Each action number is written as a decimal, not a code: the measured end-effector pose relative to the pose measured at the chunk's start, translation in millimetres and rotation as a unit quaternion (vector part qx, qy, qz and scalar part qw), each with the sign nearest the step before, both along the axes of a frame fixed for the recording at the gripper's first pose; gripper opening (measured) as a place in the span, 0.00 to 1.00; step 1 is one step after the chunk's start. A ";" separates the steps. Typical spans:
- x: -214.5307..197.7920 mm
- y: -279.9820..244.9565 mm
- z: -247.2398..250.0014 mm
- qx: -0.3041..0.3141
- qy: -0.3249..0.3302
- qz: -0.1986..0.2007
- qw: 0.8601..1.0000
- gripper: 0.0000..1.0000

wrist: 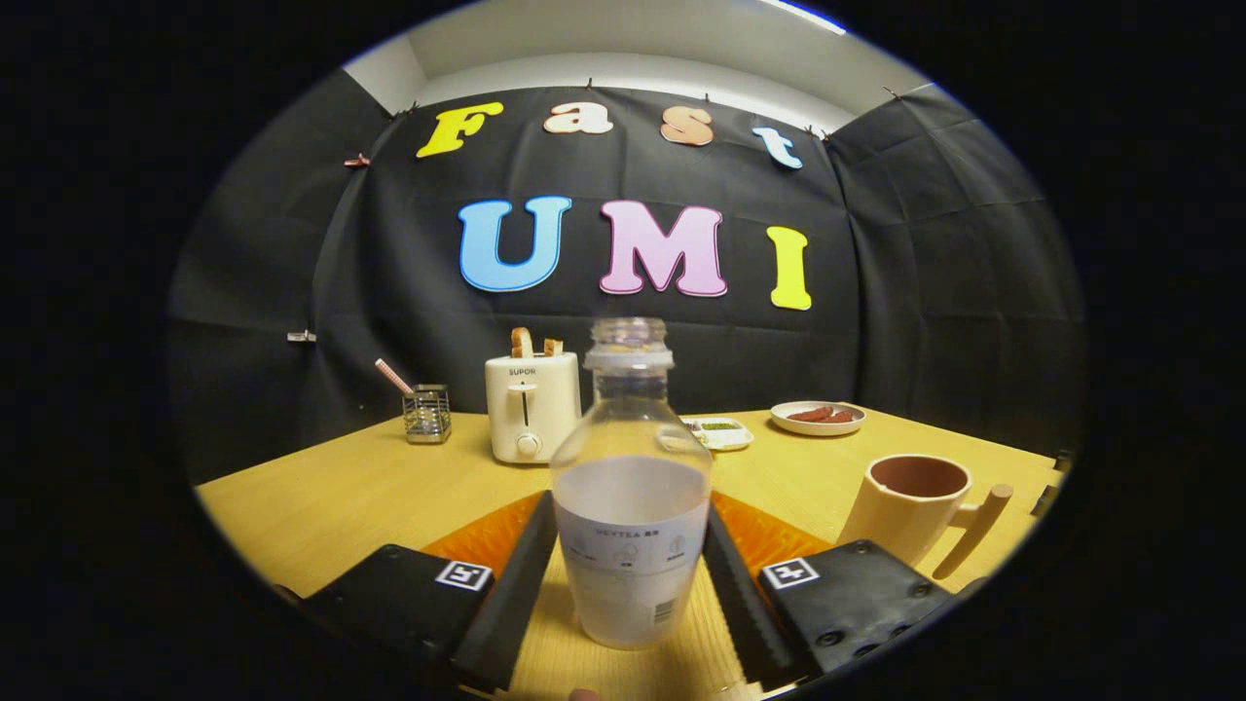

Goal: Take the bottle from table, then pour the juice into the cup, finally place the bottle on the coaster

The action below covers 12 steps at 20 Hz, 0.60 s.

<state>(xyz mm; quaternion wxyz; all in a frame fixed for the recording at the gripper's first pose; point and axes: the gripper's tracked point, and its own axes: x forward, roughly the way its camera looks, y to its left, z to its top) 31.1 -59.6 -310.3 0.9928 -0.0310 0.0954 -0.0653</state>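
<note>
Two fingers of my claw (631,574) sit close on either side of the clear plastic bottle (631,497), clamped on its lower body at the label. It stands upright between them, uncapped, with its base just above the yellow wooden tabletop (321,497) (whether it touches the wood I cannot tell).

Going from my left: a small wire-and-glass holder (427,414) with a pink-striped stick (393,377) leaning out of it stands near the back wall. Beside it is a cream toaster (531,407) with two slices of toast (534,343) poking up from its slots. Right behind the bottle lies an orange ribbed coaster (487,534), showing on both sides of my fingers. Past the bottle's shoulder, a small white rectangular dish (721,432) holds something green, and further right a round plate (818,418) carries reddish-brown pieces. Nearest on my right stands the cream cup (910,506), brown inside, upright, its wooden handle pointing away from the bottle; it is well apart from the coaster's edge.
</note>
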 end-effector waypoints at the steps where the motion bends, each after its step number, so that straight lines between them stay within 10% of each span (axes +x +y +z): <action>1: 0.8 0.8 3.6 -0.006 0.004 -0.001 1.000 0.77; 12: -3.7 18.4 112.9 0.099 -0.006 -0.022 0.995 0.75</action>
